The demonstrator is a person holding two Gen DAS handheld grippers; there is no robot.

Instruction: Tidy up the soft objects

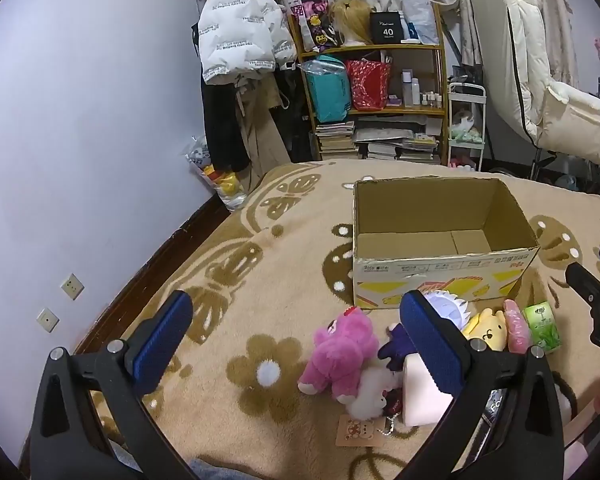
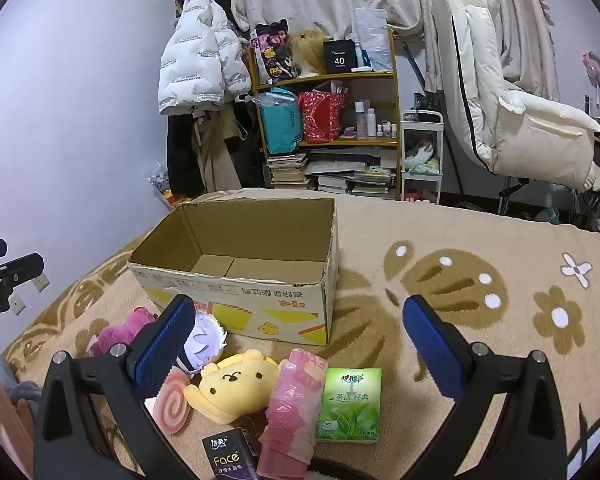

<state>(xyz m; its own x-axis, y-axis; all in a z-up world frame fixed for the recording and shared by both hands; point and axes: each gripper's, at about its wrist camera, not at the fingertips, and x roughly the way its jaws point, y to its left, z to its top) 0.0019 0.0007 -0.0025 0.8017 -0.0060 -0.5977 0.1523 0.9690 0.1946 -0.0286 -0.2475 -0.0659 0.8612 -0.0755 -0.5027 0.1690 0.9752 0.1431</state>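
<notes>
Two grippers hang over a patterned blanket [image 2: 480, 220], and neither holds anything. The left gripper [image 1: 296, 336] has its jaws spread wide above the pink plush bear [image 1: 342, 352]; the right gripper [image 2: 298, 336] is spread just as wide above the yellow plush toy [image 2: 236, 384], the pink plastic roll [image 2: 292, 404] and the green tissue pack [image 2: 350, 404]. The cardboard box [image 2: 236, 292] stands empty just behind this row of soft things.

The toys lie crowded and touching, so a closing jaw would likely catch two at once or drag a neighbour along. The pink bear overlaps a white plush [image 1: 370, 396] with a bead chain, which could snag. The box is light and close, so a careless reach may shove it away. Both grippers tilt downward toward the pile, side by side and well apart, each visible at the edge of the other's view.
</notes>
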